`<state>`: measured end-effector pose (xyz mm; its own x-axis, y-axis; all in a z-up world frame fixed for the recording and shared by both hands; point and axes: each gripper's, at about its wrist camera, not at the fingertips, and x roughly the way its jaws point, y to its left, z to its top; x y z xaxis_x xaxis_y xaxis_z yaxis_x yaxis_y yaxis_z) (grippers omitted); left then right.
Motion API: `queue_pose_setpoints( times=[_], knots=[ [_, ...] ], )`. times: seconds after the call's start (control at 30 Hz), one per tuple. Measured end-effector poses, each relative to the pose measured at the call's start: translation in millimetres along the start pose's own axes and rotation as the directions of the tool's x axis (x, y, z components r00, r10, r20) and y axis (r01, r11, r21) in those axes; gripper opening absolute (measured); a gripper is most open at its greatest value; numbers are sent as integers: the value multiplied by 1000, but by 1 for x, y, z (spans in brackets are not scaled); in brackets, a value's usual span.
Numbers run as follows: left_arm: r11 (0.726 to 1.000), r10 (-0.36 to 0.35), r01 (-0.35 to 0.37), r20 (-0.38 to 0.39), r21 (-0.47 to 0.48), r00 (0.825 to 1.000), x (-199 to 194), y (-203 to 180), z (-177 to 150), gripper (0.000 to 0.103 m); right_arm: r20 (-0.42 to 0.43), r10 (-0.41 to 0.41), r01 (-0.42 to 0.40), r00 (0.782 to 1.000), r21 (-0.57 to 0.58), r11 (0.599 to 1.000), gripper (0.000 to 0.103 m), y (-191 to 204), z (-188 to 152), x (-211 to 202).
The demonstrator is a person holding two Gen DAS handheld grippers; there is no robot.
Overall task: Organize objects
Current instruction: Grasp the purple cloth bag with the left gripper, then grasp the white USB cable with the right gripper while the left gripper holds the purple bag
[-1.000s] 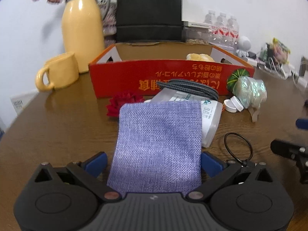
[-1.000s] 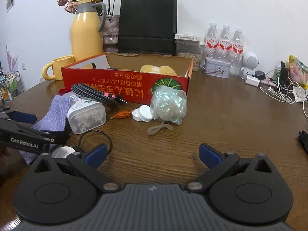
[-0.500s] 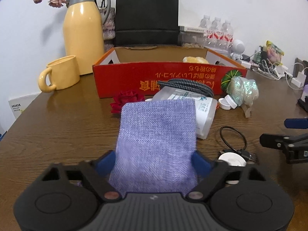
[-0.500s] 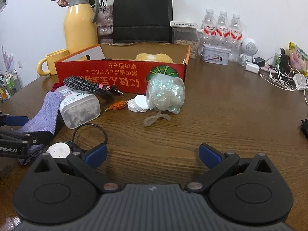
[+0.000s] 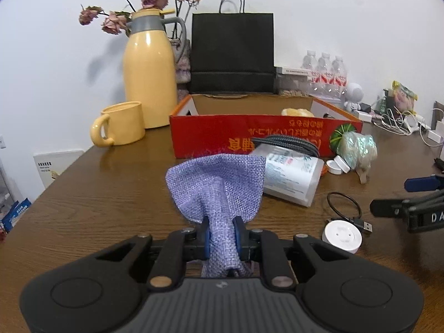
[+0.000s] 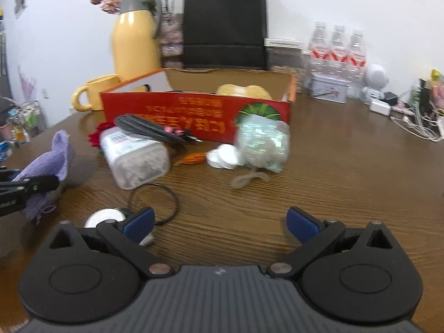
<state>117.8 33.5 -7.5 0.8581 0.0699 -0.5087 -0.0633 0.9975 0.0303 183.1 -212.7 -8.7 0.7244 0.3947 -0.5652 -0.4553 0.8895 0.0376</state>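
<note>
Since a second ago our left gripper has brought its jaws in from either side of the flat purple pouch and pinched it; the cloth that lay spread on the tabletop is now bunched into a neck between the blue pads, its far end fanning up and out. Our right gripper has not shifted, its jaws spread wide with nothing between them.

In the left wrist view the pouch runs straight ahead toward 12 o'clock, long axis in line with the jaws, a coarse woven fabric, limp and easily creased. At 3 o'clock, close by, lie a white puck with its thin black cable loop. Just past the pouch at 1 o'clock a clear plastic jar lies on its side, a braided cable coil on top. Beyond that, at 12 o'clock, stands the red cardboard box, open-topped and stiff-walled, which we judge to be the destination; the left hand is the nearer one. Farthest back at 11 o'clock are a glossy yellow mug and a yellow jug.
</note>
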Motion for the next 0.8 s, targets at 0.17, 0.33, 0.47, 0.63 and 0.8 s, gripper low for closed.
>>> queue_pose_setpoints(
  times=[0.17, 0.33, 0.47, 0.63, 0.8],
  knots=[
    [1000, 1, -2, -9, -12, 1000, -2, 4, -3, 14, -2, 43, -43, 999, -63, 997, 95, 16, 1, 1],
    [1000, 0, -1, -18, -20, 1000, -4, 9, -8, 14, -46, 74, -79, 996, -114, 990, 79, 25, -1, 4],
    [1000, -1, 0, -16, -25, 1000, -6, 11, -8, 14, -44, 82, -89, 996, -189, 978, 69, 38, -1, 6],
    [1000, -5, 5, -9, -24, 1000, -9, 12, -8, 14, -37, 127, -133, 991, -275, 952, 31, 51, 2, 10],
    [1000, -9, 9, -3, -27, 1000, -12, 12, -7, 14, -52, 185, -192, 981, -270, 944, 13, 52, 2, 10]
  ],
)
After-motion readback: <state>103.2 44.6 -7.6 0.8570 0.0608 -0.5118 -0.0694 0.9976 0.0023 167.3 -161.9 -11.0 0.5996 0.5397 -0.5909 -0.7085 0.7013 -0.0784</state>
